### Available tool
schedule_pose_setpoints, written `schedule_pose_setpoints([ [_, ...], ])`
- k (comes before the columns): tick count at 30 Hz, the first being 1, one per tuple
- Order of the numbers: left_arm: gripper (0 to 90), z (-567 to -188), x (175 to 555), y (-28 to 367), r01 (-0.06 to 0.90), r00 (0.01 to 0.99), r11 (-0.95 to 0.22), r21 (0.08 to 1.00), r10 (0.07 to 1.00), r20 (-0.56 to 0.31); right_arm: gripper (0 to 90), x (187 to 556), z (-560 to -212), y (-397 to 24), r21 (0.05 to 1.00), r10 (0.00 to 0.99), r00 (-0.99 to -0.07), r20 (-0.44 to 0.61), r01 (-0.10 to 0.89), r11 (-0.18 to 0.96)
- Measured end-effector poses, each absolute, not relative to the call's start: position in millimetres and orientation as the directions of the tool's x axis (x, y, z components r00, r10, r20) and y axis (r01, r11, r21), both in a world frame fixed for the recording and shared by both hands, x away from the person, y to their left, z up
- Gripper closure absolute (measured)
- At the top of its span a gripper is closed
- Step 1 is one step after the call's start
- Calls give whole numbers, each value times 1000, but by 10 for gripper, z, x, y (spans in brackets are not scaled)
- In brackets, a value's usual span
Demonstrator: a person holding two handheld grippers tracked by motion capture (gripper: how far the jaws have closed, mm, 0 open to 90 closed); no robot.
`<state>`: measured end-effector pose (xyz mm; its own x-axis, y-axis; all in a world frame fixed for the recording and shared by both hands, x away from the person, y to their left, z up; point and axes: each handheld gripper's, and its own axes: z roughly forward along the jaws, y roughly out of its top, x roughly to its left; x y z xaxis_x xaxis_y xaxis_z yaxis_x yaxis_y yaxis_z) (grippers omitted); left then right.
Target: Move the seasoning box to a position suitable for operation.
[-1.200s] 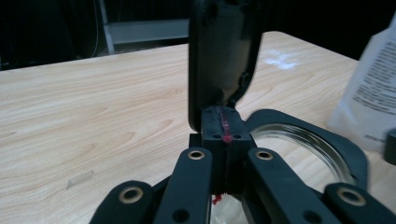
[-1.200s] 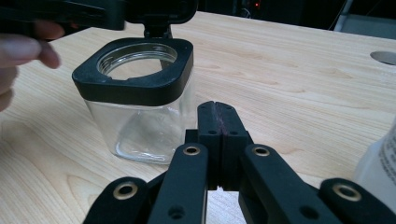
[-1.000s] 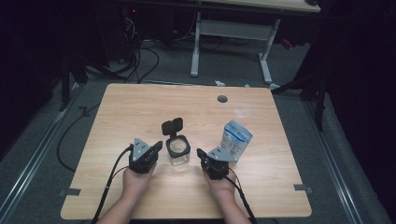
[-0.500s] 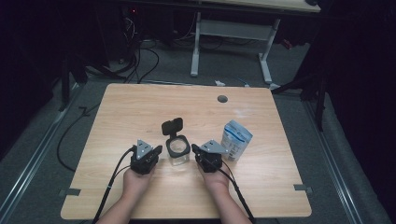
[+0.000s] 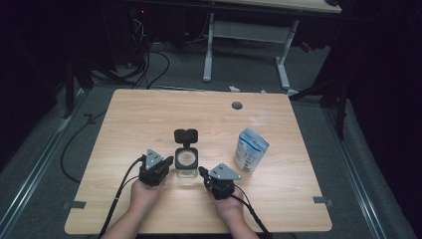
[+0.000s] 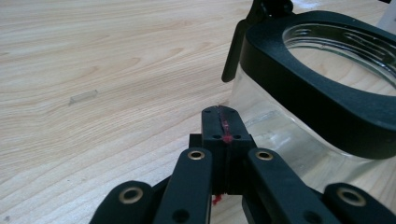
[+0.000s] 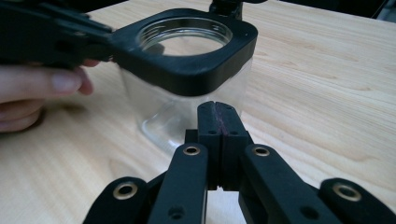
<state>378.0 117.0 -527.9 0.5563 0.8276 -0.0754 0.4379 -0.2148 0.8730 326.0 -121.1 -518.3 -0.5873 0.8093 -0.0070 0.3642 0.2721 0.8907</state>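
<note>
High view: the clear square glass jar with a black collar and raised lid [image 5: 186, 162] stands on the wooden desk [image 5: 149, 114] between the left tool [image 5: 166, 163] and right tool [image 5: 203, 173]. Gripper views: both tools' jaws are pressed together, empty, beside the jar.

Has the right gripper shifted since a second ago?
Yes. The right gripper has moved left, away from the blue-and-white pouch, toward the clear square jar with a black rim.
</note>
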Motion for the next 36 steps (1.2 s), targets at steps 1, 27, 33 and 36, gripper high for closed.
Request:
schedule_pose_setpoints([
  [1,900,-5281,3777,1164,436,559,-216,873,826,-74,899,3220,-5181,-1247,893,810,-586,-12,358,272],
  [27,781,-5229,3645,1050,400,600,-259,879,799,-37,767,2893,-5230,-2078,897,880,-474,24,399,190],
  [33,572,-5212,3444,1480,389,605,-303,870,796,6,686,2820,-5233,-2370,897,895,-445,18,403,182],
  [36,503,-5204,3334,1673,372,606,-329,868,794,41,635,2783,-5224,-2514,897,910,-414,21,409,166],
])
